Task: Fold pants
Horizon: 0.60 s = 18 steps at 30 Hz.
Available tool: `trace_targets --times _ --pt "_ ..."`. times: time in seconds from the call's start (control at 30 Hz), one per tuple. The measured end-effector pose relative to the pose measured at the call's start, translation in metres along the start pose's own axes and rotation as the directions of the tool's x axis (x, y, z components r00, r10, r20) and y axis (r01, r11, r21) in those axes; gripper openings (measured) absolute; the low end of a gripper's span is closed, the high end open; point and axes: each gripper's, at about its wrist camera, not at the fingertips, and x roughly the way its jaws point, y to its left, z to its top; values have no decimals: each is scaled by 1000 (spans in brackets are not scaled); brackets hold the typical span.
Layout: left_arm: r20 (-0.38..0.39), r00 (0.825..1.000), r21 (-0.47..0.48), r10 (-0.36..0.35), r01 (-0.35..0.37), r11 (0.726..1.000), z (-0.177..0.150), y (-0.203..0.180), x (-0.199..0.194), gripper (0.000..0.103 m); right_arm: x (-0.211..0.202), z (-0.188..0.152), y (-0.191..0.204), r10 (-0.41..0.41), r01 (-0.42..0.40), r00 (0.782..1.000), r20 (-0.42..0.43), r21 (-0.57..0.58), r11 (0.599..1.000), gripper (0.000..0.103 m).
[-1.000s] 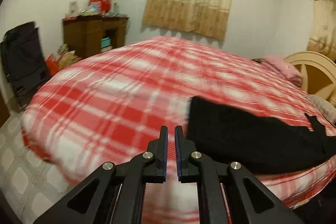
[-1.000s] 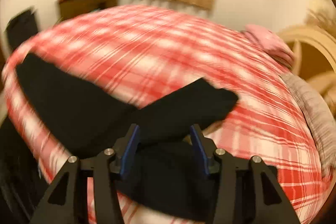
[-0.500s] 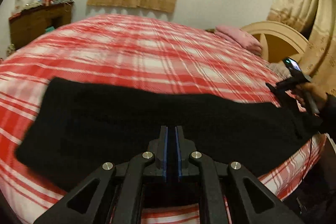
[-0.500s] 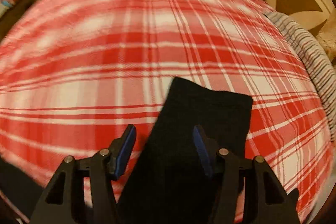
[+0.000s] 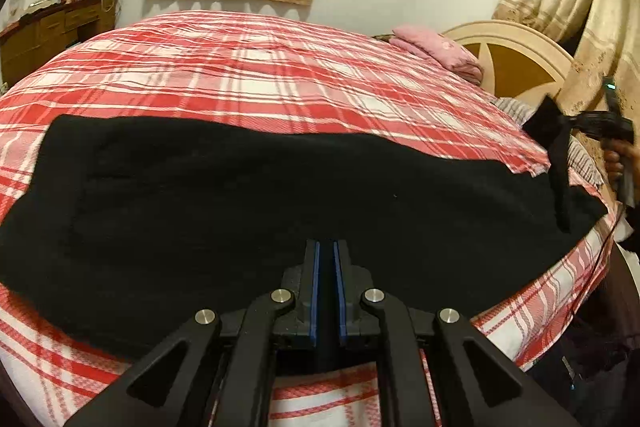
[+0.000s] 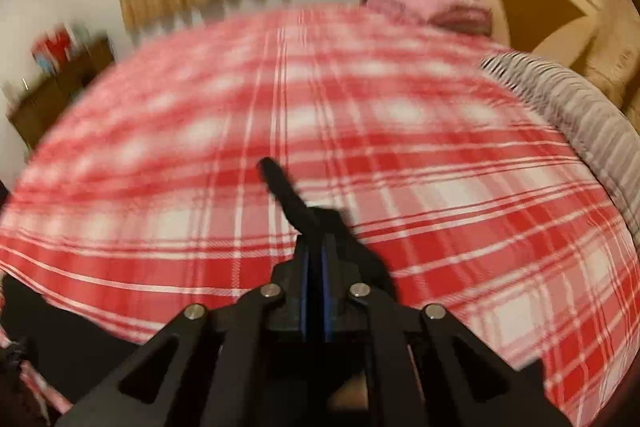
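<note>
On the near edge of the plaid bed cover (image 5: 280,75), seen from the left wrist camera, the black pants (image 5: 240,195) lie flat in a long band running across the mattress, so they're basically laid out ready for a fold. The left gripper (image 5: 326,259) sits low over the near hem with its blue-lined jaws pressed together; I honestly can't tell if any fabric is pinched in there, since everything around the tips is black on black. Over at the headboard (image 5: 516,63) end of the cover, the right gripper (image 5: 560,125) is up off the bed with a corner of the pants dangling from it, which looks like that end being lifted so it can be carried over the rest. A folded pink cloth (image 5: 436,49) sits on the cover just in front of the headboard, well apart from the pants. Switching to the right wrist camera, it's pretty blurry, but the right gripper's jaws are clamped on a bunched bit of the black fabric, with a thin tail of it poking out ahead of the tips over the plaid cover. The striped grey blanket (image 6: 576,115) lies along the cover's edge by the headboard. My guess is the left end stays anchored low while the right end gets brought across, so watch that the lifted corner doesn't slip out.
</note>
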Motion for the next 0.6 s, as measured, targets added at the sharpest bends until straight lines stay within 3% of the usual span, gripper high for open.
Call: trace_targets --times 0.07,0.1,0.17,0.27,0.4,0.5,0.53,0.6 --pt "-8 1000 9 -5 5 1000 -3 -5 3 7 -32 -12 -20 47 -51 996 74 58 997 7" --pt "-7 1000 12 -6 6 1000 -4 -6 4 7 -45 -22 -30 40 -55 989 141 101 993 7" --pt "-9 1000 16 -14 14 1000 -3 -8 3 7 -60 -41 -49 33 -61 983 180 152 986 8" --pt "-11 1000 20 -22 22 1000 0 -11 1 7 -60 -71 -88 16 -67 984 179 281 957 12" --pt "-6 1000 32 -27 27 999 2 -19 0 7 -56 -109 -143 -45 -23 990 133 469 883 18" --pt "-1 999 59 -33 33 998 3 -29 -3 7 -62 -122 -157 -50 -27 990 130 526 850 30" --pt "1 999 73 -36 36 997 4 -34 -4 7 -65 -123 -160 -49 -30 990 135 531 847 43" --pt "5 999 98 -40 39 994 4 -44 -5 7 -71 -119 -161 -57 -34 986 156 530 847 57"
